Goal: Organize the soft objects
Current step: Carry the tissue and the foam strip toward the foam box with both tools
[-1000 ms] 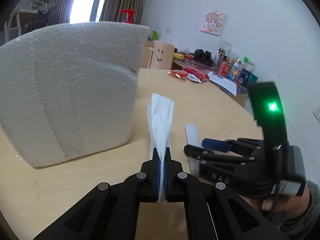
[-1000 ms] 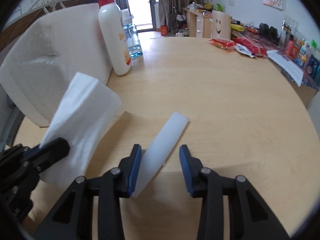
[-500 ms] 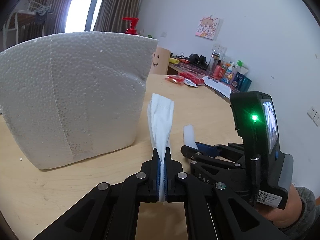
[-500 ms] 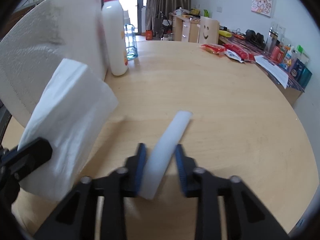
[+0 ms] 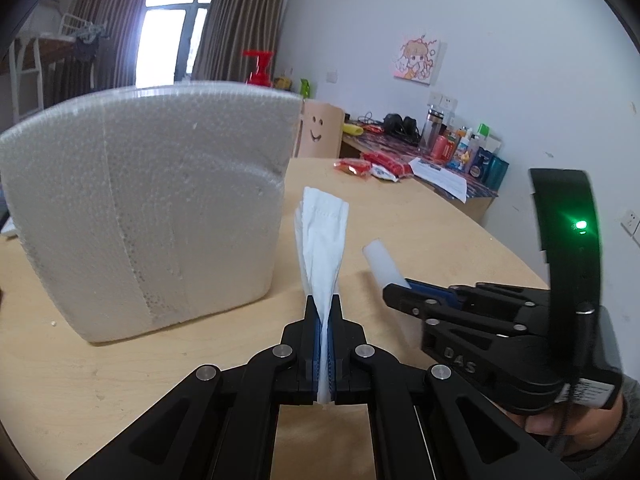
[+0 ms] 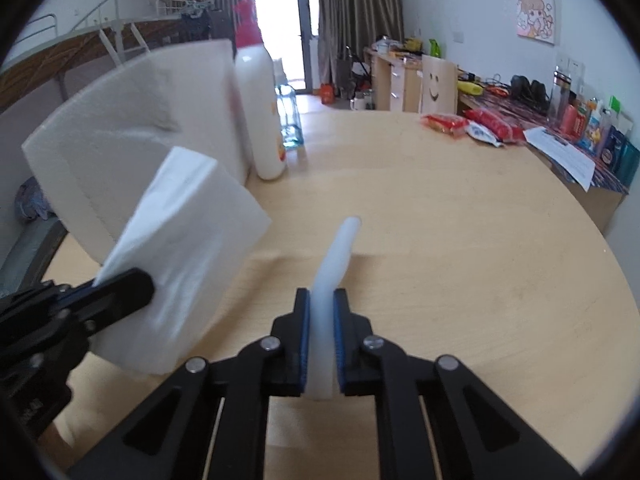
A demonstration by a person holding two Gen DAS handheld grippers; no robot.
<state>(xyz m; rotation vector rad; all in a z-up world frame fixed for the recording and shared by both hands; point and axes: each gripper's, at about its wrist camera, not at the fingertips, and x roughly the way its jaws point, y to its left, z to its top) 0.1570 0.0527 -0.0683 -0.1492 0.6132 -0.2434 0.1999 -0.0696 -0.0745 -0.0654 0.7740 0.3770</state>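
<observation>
A: Step? Quick.

B: Pick-up, nearly done. The right gripper [image 6: 320, 312] has just been closing and its pads now pinch the flat, translucent white soft strip [image 6: 335, 256] between them. The strip's far end points away over the round pale wooden table [image 6: 460, 240]; can't tell if that tip is clear of the wood.

A: Left one?

B: The left gripper [image 5: 324, 312] is clamped tight on the folded white paper tissue [image 5: 322, 236], held up off the table, fanning out ahead of the jaws. In the right wrist view the tissue hangs just beside the strip, on its left.

A: Next move?

B: My guess: lift the strip clear and carry both to wherever the soft things go. No bin or tray visible, so target unknown. Keep the two pieces apart; they sit near each other.

A: How do they look?

B: Strip: smooth, matte, bends slightly along its length, looks rubbery. Tissue: thin, layered, floppy. A big white styrofoam block [image 5: 152, 208] stands just left of the tissue, and a white pump bottle with red top [image 6: 258, 112] stands behind the block.
</observation>
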